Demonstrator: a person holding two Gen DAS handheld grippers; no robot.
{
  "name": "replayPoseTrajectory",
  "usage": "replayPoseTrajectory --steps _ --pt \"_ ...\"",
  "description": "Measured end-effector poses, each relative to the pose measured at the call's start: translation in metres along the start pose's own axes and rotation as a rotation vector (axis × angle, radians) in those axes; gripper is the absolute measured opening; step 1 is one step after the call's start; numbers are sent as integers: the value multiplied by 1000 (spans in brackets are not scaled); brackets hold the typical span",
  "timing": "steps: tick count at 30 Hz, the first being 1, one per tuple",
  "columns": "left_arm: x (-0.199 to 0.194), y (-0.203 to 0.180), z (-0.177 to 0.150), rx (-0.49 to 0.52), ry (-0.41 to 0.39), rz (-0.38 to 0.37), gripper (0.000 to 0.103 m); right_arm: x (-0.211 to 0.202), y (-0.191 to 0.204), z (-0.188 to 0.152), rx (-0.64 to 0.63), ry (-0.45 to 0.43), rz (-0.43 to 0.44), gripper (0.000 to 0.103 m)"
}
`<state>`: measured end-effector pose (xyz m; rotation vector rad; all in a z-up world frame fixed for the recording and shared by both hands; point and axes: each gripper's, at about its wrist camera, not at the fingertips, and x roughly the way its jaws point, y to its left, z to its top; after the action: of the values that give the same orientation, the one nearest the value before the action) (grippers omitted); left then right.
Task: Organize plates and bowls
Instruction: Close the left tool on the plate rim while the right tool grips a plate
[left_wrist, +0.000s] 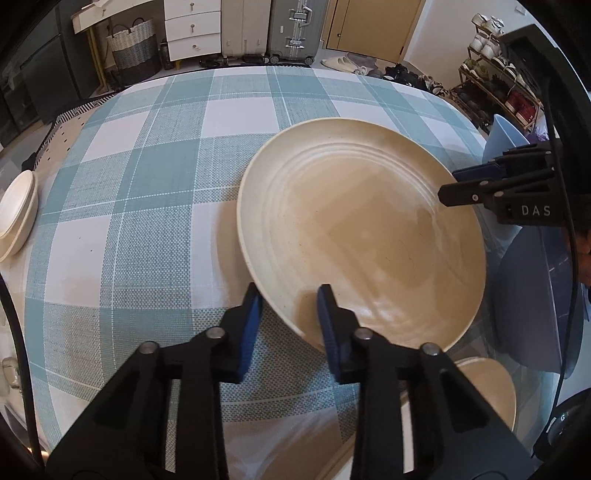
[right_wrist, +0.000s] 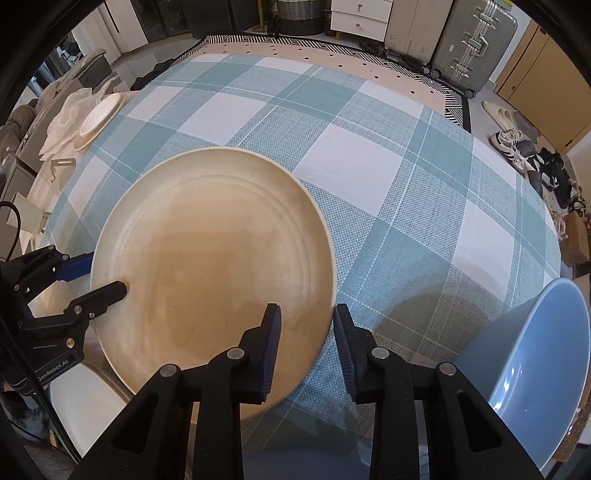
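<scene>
A large cream plate with ridged rings is tilted above the checked tablecloth; it also fills the right wrist view. My left gripper is open, its two pads straddling the plate's near left rim. My right gripper is open, straddling the plate's right rim; it also shows in the left wrist view. The left gripper shows in the right wrist view with one finger above and one below the rim. I cannot tell if any pad touches the plate.
A blue bowl sits at the right, seen also in the left wrist view. A second cream plate lies below the big one. Stacked white dishes sit at the table's left edge. Suitcases, drawers and shoes stand beyond the table.
</scene>
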<state>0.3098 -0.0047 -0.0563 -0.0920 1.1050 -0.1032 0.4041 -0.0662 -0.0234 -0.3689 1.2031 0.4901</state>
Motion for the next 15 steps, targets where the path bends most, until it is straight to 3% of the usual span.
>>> replayPoseTrajectory --steps 7,15 --pt "-1 4 0 -12 -6 17 24 -2 2 -2 -18 -19 -16 20" --pt "-12 9 1 -22 -34 20 24 -8 6 -1 -20 -44 -19 20"
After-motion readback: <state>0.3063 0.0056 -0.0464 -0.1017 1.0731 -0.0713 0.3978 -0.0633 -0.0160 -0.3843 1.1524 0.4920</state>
